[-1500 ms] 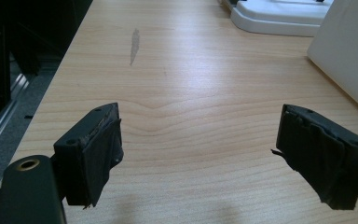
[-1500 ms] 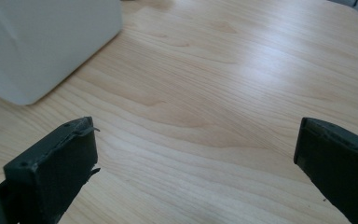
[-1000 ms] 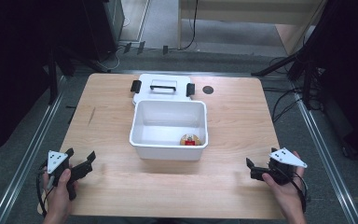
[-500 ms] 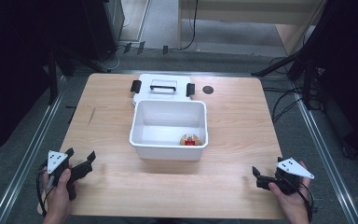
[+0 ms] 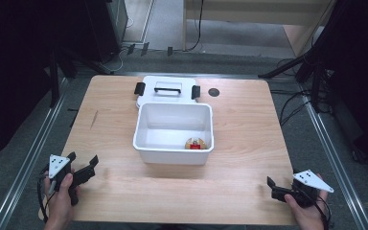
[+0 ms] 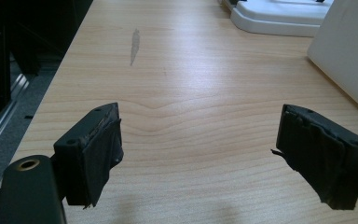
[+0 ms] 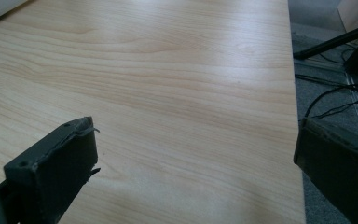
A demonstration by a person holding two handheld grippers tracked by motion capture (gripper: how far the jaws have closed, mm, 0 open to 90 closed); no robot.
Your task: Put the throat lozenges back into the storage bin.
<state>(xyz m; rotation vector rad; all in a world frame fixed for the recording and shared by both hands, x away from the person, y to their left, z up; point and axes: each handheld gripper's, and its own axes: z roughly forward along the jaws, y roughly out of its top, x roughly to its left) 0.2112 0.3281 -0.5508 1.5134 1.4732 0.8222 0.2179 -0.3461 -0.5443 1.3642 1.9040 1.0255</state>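
In the high view, the left gripper (image 5: 82, 165) is seen at the lower left of the frame, held over the near edge of the wooden table (image 5: 249, 143). In the left gripper view its jaws are spread wide apart with only bare wood between them, and nothing is held. The white bin (image 5: 174, 132) is found at the centre of the high view, up and to the right of that gripper and well apart from it; its side wall (image 6: 349, 56) is caught at the right edge of the left gripper view. A small red and tan object (image 5: 195, 143) lies inside the bin near its front right corner. The white lid (image 5: 167, 90) is laid flat just behind the bin, touching its far rim. At the lower right of the high view, the right gripper (image 5: 274, 188) is held near the table's corner, well apart from the bin, its jaws likewise parted and empty.
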